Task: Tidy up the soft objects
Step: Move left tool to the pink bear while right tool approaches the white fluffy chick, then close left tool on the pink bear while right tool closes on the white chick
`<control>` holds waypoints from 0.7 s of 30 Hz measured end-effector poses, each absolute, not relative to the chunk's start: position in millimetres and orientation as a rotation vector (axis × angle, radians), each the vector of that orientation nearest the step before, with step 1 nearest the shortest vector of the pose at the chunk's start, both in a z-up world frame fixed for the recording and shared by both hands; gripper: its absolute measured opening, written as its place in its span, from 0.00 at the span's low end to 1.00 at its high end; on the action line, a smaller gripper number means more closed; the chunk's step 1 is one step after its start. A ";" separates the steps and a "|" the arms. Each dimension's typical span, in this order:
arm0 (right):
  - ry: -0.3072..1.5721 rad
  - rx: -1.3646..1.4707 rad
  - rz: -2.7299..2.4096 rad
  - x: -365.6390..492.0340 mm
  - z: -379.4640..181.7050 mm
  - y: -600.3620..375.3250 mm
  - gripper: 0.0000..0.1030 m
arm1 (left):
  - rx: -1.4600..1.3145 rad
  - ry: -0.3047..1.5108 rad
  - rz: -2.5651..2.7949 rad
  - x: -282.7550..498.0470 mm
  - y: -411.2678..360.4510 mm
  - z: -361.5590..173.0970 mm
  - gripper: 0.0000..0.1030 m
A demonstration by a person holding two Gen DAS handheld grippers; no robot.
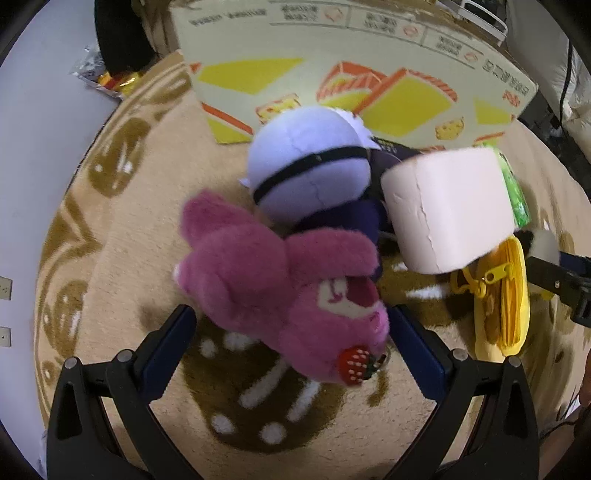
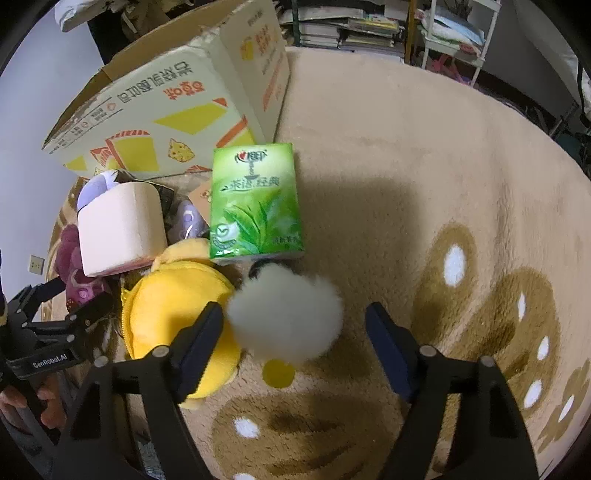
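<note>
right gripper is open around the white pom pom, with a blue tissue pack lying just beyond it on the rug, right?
Not quite: the tissue pack is green, not blue, as the right wrist view shows. The rest holds: the right gripper is open around the white pom pom on the rug.

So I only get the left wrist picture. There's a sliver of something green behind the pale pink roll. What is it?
Observer: A green tissue pack printed with tea leaves, lying flat on the rug in front of the cardboard box.
Operator: And the white fuzz at my right edge?
Observer: It's a round fluffy pompom, sitting between the open fingers of the right hand-held gripper, not clamped.
Operator: Anything beyond the rug?
Observer: Shelves stacked with books.
</note>
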State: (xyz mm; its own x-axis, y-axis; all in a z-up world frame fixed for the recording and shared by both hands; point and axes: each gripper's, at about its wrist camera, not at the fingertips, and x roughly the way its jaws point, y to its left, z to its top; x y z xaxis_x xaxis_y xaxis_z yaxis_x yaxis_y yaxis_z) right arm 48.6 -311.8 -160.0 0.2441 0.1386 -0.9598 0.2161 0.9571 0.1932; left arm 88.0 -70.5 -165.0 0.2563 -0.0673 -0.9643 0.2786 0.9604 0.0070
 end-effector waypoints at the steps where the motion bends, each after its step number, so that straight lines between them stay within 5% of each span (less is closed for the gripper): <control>1: 1.333 0.314 -0.058 49.1 -161.7 -313.0 0.80 | 0.194 1.294 -0.239 87.8 -72.0 -166.0 0.99; 18: 1.343 0.301 -0.090 50.6 -164.9 -320.2 0.80 | 0.273 1.304 -0.222 97.9 -91.1 -181.0 0.99; 21: 1.341 0.303 -0.081 49.2 -164.9 -314.0 0.68 | 0.297 1.297 -0.220 97.7 -97.0 -182.4 0.99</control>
